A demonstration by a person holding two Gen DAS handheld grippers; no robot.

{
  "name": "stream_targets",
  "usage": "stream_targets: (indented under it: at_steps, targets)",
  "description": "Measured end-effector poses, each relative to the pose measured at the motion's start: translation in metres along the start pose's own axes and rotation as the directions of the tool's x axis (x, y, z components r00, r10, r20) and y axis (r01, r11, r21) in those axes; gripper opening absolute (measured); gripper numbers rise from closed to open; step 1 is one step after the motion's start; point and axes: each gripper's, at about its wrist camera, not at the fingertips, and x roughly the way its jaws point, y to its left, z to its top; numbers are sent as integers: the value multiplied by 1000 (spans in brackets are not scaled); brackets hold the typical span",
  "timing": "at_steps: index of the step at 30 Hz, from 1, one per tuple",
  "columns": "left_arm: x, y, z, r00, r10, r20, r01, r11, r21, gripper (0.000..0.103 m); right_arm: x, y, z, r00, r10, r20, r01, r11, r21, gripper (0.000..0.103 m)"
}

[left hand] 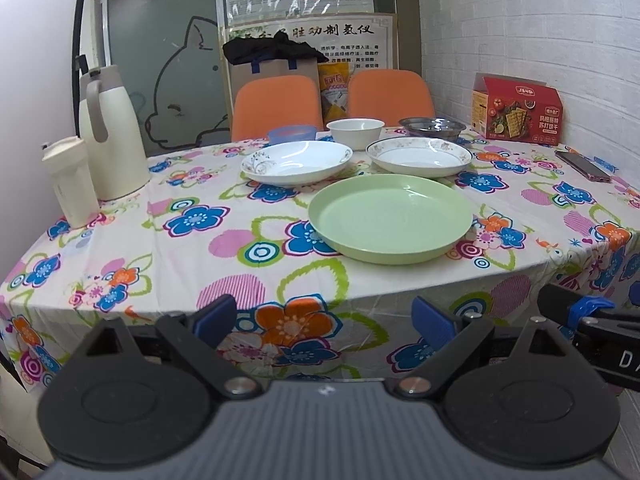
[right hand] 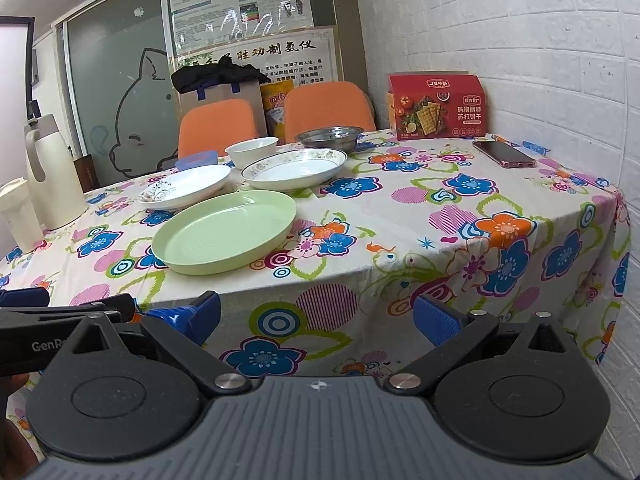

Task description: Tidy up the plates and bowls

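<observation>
Left gripper: fingers spread, empty, short of the table.
Right gripper: likewise.
Green plate: nearest, untouched.

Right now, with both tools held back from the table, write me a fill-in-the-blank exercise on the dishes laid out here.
1. The dish nearest the table's front edge is the round pale ____ plastic plate.
2. The small white ceramic bowl stands between the shallow blue plastic bowl and the ____ bowl at the back.
3. The red cracker box stands beside the white ____ wall.
4. The left tool and the right tool are both ____, holding nothing.

Missing words: green; metal; brick; open
</observation>
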Motion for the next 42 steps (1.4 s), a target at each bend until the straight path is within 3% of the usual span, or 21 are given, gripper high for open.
stream_targets:
  at_steps: [20,24,27,35,42]
  targets:
    - [13,1,3,1000,-16,-15,16,1000,6,93,8,-4,-3,1000,-6,-15,6,1000,-13,91]
    - [27,15,21,1000,-30,-1,30,1000,2,93,26,-5,11,999,41,-13,-42,997,-69,91]
    - [44,36,45,996,-89,-15,88,995,-40,93,51,3,36,997,71,-8,-72,990,-121,91]
    - [126,63,90,965,-185,-187,159,976,-148,93,135,25,75,988,73,-135,-102,970,-220,90]
    - [186,56,98,915,-290,-281,244,952,-185,93,173,37,74,964,104,-244,-165,956,-244,90]
